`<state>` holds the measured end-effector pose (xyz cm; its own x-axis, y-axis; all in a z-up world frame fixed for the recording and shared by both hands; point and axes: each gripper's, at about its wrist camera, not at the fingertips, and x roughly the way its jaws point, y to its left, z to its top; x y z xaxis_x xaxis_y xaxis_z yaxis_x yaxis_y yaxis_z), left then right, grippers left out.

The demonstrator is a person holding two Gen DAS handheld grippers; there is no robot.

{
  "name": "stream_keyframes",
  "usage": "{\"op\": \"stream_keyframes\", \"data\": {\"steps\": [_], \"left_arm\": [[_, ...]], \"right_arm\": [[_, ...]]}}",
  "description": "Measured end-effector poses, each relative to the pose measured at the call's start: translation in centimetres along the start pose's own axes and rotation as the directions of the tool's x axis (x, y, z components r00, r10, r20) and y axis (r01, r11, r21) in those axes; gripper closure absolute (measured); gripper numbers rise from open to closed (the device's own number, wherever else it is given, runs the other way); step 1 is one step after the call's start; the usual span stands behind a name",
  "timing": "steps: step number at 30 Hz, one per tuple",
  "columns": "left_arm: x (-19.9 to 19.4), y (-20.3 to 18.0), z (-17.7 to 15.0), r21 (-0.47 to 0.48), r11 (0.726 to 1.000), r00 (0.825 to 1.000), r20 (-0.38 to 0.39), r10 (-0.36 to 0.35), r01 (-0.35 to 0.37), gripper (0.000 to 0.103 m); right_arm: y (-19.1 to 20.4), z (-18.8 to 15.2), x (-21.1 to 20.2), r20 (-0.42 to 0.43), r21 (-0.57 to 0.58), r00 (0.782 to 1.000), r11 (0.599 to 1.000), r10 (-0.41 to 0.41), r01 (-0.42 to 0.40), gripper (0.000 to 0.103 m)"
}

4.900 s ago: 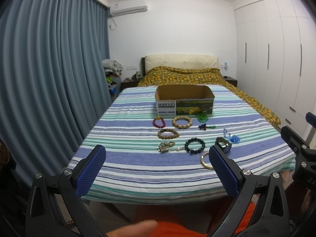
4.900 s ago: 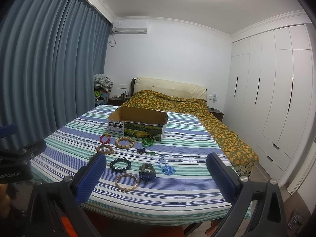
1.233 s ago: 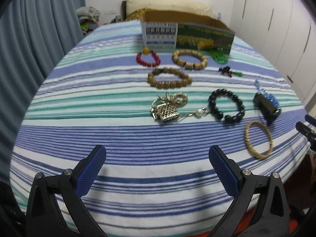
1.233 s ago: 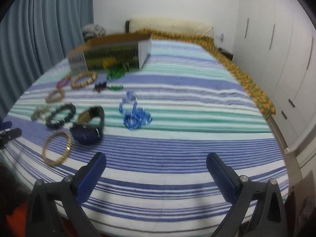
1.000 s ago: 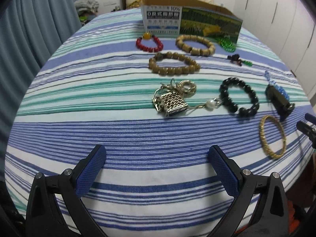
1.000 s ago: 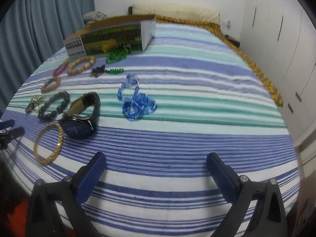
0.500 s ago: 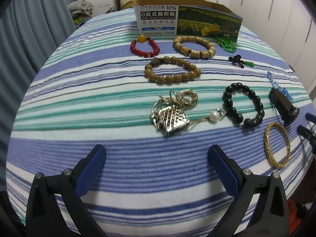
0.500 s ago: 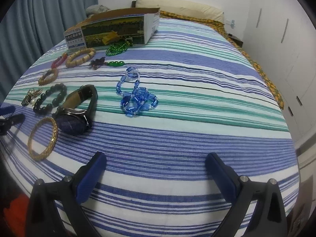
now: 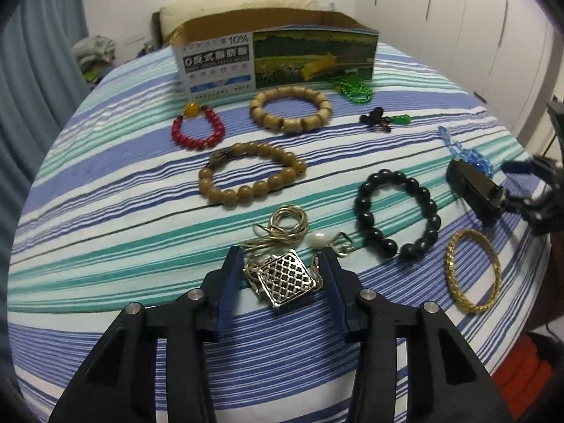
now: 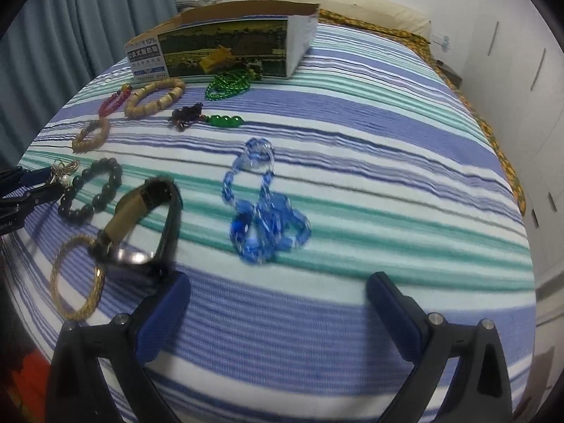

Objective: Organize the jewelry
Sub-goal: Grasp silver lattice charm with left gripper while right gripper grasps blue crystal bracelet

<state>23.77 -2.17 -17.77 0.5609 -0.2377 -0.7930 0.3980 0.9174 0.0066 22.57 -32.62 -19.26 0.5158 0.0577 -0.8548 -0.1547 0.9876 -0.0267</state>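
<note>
- Left hand-held gripper (image 9: 280, 264) is straddling the silver lattice pendant (image 9: 283, 278), its two blue pads sitting just outside the pendant's left and right corners; the jaws are partly drawn in around it, but whether they are already pressing on the metal I cannot tell.
- Lying flat on the striped tabletop (image 9: 105, 190), the pendant is sitting as a diamond, one corner pointing back toward the gripper and the opposite one pointing away.
- Its coiled chain (image 9: 287, 224) and a white pearl (image 9: 319, 238) are trailing off just beyond the fingertips, so the piece's long axis is running roughly straight ahead, away from the gripper.
- Right hand-held gripper (image 10: 278, 292) is hanging spread wide and empty over bare cloth, with the blue crystal strand (image 10: 264, 225) lying just ahead between its pads and the watch (image 10: 141, 222) near its left pad.
- Judging from this, the left side is the nearer one for the pendant, which is well apart from the right.
- Farther out, the black bead bracelet (image 9: 396, 209) and gold bangle (image 9: 472, 269) are lying to the right, and the cardboard box (image 9: 278, 58) is standing at the far end, straight ahead past the wooden bead bracelets.
</note>
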Motion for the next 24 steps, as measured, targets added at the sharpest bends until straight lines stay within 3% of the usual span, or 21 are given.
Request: {"op": "stream_keyframes", "data": {"steps": [5,8,10,11,13,15,24], "left_arm": [[-0.4,0.0,-0.6,-0.024,1.0,1.0,0.028,0.015,-0.014,0.059],[-0.5,0.1,-0.7,-0.041,0.999,0.999,0.038,0.02,-0.018,0.059],[-0.6,0.3,-0.8,-0.057,0.998,0.999,0.039,0.016,-0.014,0.06],[-0.6,0.4,-0.9,-0.065,0.998,0.999,0.039,0.015,-0.013,0.06],[-0.9,0.7,-1.0,-0.079,0.997,0.999,0.036,0.009,-0.006,0.06],[-1.2,1.0,-1.1,-0.088,0.996,0.999,0.032,-0.002,0.004,0.06],[-4.7,3.5,0.1,-0.132,0.991,0.997,0.07,-0.025,0.034,0.06]], "right_arm": [[0.1,1.1,0.3,0.022,-0.047,0.999,0.999,0.027,-0.026,0.018],[0.2,1.7,0.3,0.044,-0.07,0.998,0.997,0.045,-0.042,0.045],[0.3,2.2,0.3,0.053,-0.076,0.997,0.996,0.049,-0.045,0.077],[0.3,2.4,0.4,0.053,-0.073,0.997,0.996,0.052,-0.048,0.083],[0.1,2.6,0.4,0.048,-0.053,0.997,0.997,0.056,-0.054,0.085],[-0.3,2.7,-0.2,0.063,-0.012,0.994,0.996,0.084,-0.083,0.093],[-1.1,4.5,-5.6,0.173,0.038,0.974,0.988,0.144,-0.153,0.093]]}}
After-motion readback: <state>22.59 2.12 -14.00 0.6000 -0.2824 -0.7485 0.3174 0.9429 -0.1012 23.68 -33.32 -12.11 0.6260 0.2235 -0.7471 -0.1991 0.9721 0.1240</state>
